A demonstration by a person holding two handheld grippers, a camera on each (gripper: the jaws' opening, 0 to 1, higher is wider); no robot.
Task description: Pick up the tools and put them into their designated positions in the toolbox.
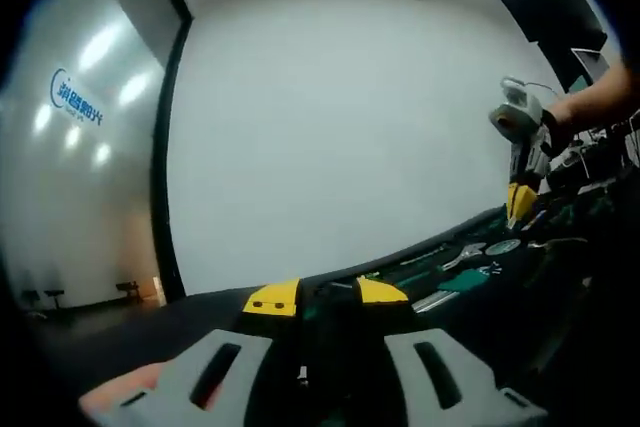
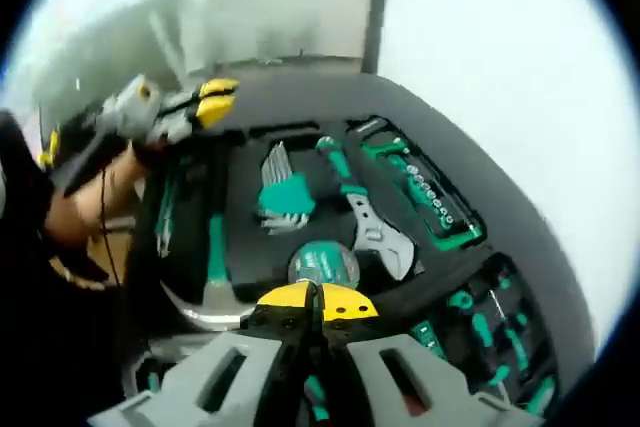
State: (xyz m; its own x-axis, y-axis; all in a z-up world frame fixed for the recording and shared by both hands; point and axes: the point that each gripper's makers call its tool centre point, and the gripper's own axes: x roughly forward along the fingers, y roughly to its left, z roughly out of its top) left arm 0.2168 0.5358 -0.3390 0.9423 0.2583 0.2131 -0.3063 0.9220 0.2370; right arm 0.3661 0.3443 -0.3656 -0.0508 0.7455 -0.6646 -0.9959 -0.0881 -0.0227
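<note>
Smooth white wall (image 1: 330, 127) — black foam-lined toolbox (image 2: 250, 227), chrome wrench (image 2: 375, 232)

we think this is a big plain work room or lab. we see a bare white wall (image 1: 330, 127), a shiny glass wall with a blue sign (image 1: 78, 102) at nine o'clock, and an open toolbox (image 2: 300, 237) full of green tools.

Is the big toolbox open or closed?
Open. In the right gripper view the toolbox lies spread out, so its tools show in their slots: the hex keys, the adjustable wrench and the row of sockets.
</note>
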